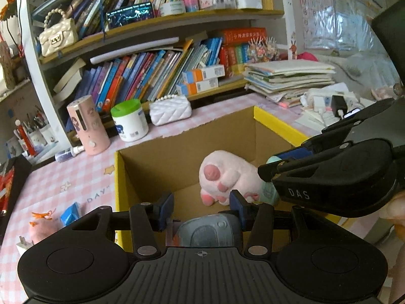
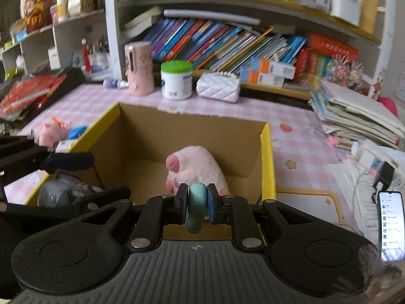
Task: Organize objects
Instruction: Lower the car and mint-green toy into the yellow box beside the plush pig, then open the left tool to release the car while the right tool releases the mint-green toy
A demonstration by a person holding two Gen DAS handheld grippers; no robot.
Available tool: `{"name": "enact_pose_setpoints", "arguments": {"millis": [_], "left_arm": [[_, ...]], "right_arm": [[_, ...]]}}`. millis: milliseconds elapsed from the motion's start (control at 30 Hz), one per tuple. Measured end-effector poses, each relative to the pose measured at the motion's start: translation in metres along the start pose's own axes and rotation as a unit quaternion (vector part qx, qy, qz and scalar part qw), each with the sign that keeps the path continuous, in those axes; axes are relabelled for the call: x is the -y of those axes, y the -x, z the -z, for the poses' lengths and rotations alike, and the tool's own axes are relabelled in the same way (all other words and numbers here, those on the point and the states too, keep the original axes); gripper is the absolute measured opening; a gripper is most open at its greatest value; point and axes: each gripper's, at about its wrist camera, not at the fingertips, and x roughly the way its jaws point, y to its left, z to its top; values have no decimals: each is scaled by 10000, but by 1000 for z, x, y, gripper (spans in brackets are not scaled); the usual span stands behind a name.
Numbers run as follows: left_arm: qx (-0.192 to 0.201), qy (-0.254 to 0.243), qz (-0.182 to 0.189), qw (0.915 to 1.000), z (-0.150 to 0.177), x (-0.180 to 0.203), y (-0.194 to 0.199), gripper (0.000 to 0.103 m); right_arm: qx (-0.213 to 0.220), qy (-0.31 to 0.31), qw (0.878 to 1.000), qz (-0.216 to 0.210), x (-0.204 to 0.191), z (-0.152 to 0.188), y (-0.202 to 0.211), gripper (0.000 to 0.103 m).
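An open cardboard box (image 1: pixel 278 124) with yellow rims stands on the pink checked tablecloth. A pink plush paw (image 1: pixel 227 174) (image 2: pixel 200 164) lies inside it. My left gripper (image 1: pixel 201 209) is shut on a grey plush paw (image 1: pixel 207 230) (image 2: pixel 58 193) above the box's near left edge. My right gripper (image 2: pixel 196 200) is shut on a slim mint-green tube (image 2: pixel 195 202), held upright over the box's near side just in front of the pink paw. The left wrist view shows the right gripper (image 1: pixel 274 163) coming in from the right, with the tube (image 1: pixel 269 193) poking out below its fingers.
Behind the box stand a pink cylinder (image 2: pixel 139 68), a green-lidded white jar (image 2: pixel 176 79) and a white quilted purse (image 2: pixel 218 86), in front of full bookshelves. A book stack (image 2: pixel 354 111) and a lit phone (image 2: pixel 391 225) lie right. A small pink plush (image 2: pixel 52 131) lies left.
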Motion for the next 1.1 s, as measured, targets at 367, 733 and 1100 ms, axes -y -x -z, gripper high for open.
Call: {"name": "enact_pose_setpoints", "arguments": {"millis": [367,733,1100], "left_arm": [[-385,165,-34,9991,7,-3,-22,45],[-414,206,-141,9988,6,-5,-23,48],[-199,342,-331,9987,4,-12,-7,70]], "right_arm": [[-523,329,9975,-336,3,0,-29,15],[-1087,440,9917,-530,7,0,-53,15],[-982,322,9934,-490,9,-1,-48,22]]}}
